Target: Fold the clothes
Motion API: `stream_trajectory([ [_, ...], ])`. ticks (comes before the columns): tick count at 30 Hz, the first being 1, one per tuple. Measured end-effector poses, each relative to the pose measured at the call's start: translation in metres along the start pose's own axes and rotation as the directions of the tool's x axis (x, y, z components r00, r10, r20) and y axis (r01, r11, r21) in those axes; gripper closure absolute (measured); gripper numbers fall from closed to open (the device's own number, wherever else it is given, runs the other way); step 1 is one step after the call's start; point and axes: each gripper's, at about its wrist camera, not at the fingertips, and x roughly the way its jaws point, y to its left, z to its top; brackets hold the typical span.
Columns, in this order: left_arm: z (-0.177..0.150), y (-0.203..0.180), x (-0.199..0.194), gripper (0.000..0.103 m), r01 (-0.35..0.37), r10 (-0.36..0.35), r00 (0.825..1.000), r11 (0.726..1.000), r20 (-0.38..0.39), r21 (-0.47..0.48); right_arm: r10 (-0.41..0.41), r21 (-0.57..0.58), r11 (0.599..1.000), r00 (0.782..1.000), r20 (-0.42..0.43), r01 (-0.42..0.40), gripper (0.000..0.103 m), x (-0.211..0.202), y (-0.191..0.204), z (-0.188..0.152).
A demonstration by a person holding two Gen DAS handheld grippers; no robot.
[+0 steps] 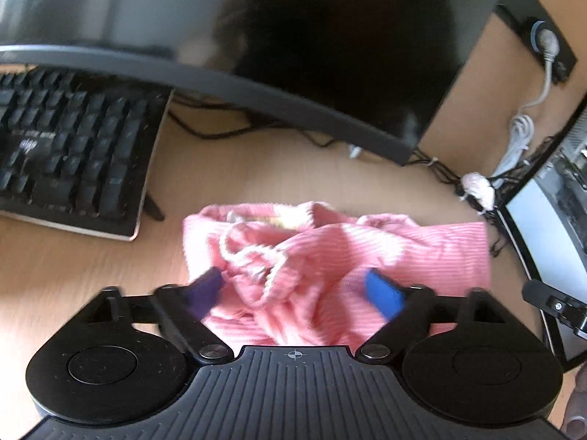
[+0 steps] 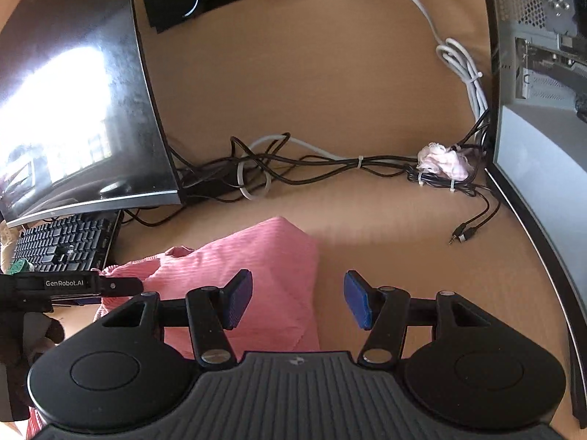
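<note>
A pink ribbed garment (image 1: 330, 253) with a white drawstring (image 1: 253, 256) lies crumpled on the wooden desk (image 1: 73, 267). My left gripper (image 1: 293, 286) is open, its blue fingers spread wide over the near part of the cloth. In the right wrist view the same garment (image 2: 256, 264) lies to the left. My right gripper (image 2: 298, 300) is open and empty above the garment's right edge. The left gripper's body (image 2: 66, 286) shows at the left of the right wrist view.
A curved monitor (image 1: 293, 55) stands behind the garment, with a black keyboard (image 1: 69, 150) to its left. A computer case (image 2: 543, 110) stands at the right. Tangled cables (image 2: 330, 165) and a crumpled tissue (image 2: 444, 159) lie at the back of the desk.
</note>
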Motion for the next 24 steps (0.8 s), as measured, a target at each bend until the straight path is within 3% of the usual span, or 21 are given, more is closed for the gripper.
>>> stream_trajectory([
  [1,-0.001,0.002,-0.001,0.03,-0.012,0.012,1.0,1.0,0.002,-0.006,0.004,-0.005,1.0,1.0,-0.002,-0.004,0.047,0.002,0.001,0.001],
  [2,-0.001,0.004,-0.002,0.048,-0.023,0.023,1.0,1.0,0.004,-0.011,0.012,-0.013,1.0,1.0,-0.001,-0.012,0.047,0.005,0.005,0.003],
  [3,0.0,0.006,-0.003,0.071,-0.031,0.031,0.999,0.999,0.008,-0.015,0.021,-0.022,1.0,1.0,-0.001,-0.021,0.047,0.007,0.008,0.005],
  [4,0.0,0.008,-0.004,0.078,-0.038,0.038,0.999,0.999,0.012,-0.019,0.031,-0.031,0.999,1.0,0.0,-0.031,0.047,0.009,0.011,0.007],
  [7,-0.001,0.009,-0.019,0.087,-0.041,0.042,0.998,0.999,0.045,-0.025,0.076,-0.061,0.995,0.997,0.003,-0.075,0.047,0.015,0.023,0.013],
  [11,-0.006,0.013,-0.043,0.087,-0.029,0.03,0.997,0.999,0.076,-0.014,0.12,-0.087,0.988,0.991,-0.055,-0.125,0.047,0.038,0.037,0.011],
  [12,-0.008,0.016,-0.042,0.083,-0.043,0.044,0.997,0.999,0.063,-0.012,0.116,-0.095,0.988,0.989,-0.087,-0.124,0.047,0.048,0.04,0.009],
  [15,-0.013,0.029,-0.038,0.06,-0.125,0.125,0.992,0.992,0.029,-0.026,0.06,-0.131,0.988,0.983,-0.172,-0.083,0.047,0.079,0.041,-0.003],
  [19,-0.007,0.027,-0.06,0.05,-0.136,0.137,0.986,0.99,0.094,-0.023,0.037,-0.157,0.986,0.984,-0.172,-0.064,0.047,0.083,0.041,-0.005],
  [20,-0.004,0.023,-0.067,0.049,-0.129,0.13,0.984,0.992,0.121,-0.014,0.026,-0.172,0.984,0.986,-0.167,-0.055,0.047,0.083,0.042,-0.005],
  [21,0.0,0.018,-0.074,0.042,-0.108,0.107,0.982,0.994,0.155,-0.003,0.018,-0.178,0.983,0.986,-0.164,-0.047,0.046,0.083,0.042,-0.005],
  [24,0.009,0.008,-0.084,0.008,0.057,-0.056,0.979,0.998,0.197,0.001,-0.019,-0.165,0.986,0.988,-0.153,-0.007,0.045,0.082,0.035,-0.005],
])
